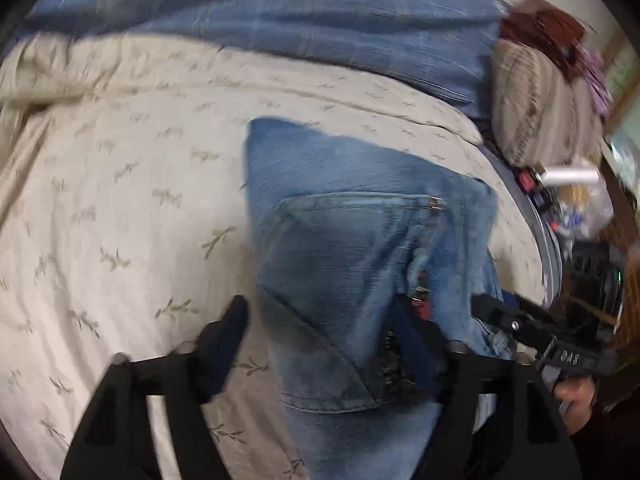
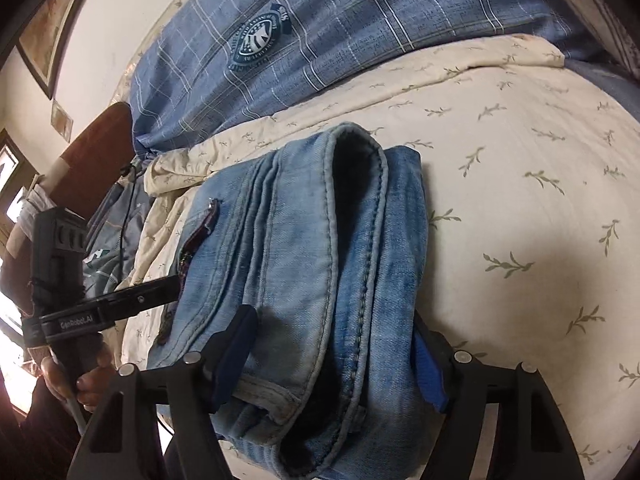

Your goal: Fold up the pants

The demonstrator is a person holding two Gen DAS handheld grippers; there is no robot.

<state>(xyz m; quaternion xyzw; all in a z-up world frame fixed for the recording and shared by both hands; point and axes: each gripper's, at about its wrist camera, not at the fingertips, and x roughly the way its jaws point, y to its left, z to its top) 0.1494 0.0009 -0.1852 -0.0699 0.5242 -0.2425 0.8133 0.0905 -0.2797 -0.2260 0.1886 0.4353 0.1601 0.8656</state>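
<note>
In the left wrist view, nearest the lens, the left gripper [image 1: 324, 332] is seen with its jaws spread around the near end of the jeans [image 1: 360, 248]; whether the pads press on the cloth cannot be told. The jeans are pale blue denim, folded, a back pocket [image 1: 340, 280] facing up, and are laid on a cream bedspread [image 1: 120, 200] printed with small sprigs. A blue checked blanket [image 1: 320, 20] is bunched beyond. The view is blurred.

In the right wrist view, the right gripper [image 2: 336, 344] is spread astride the stacked folds, the fingers lying against the bundle's sides. A round crest [image 2: 256, 46] is seen on the blanket, its lettering unreadable. "GenRobot.AI" is read on the other gripper's bar.
</note>
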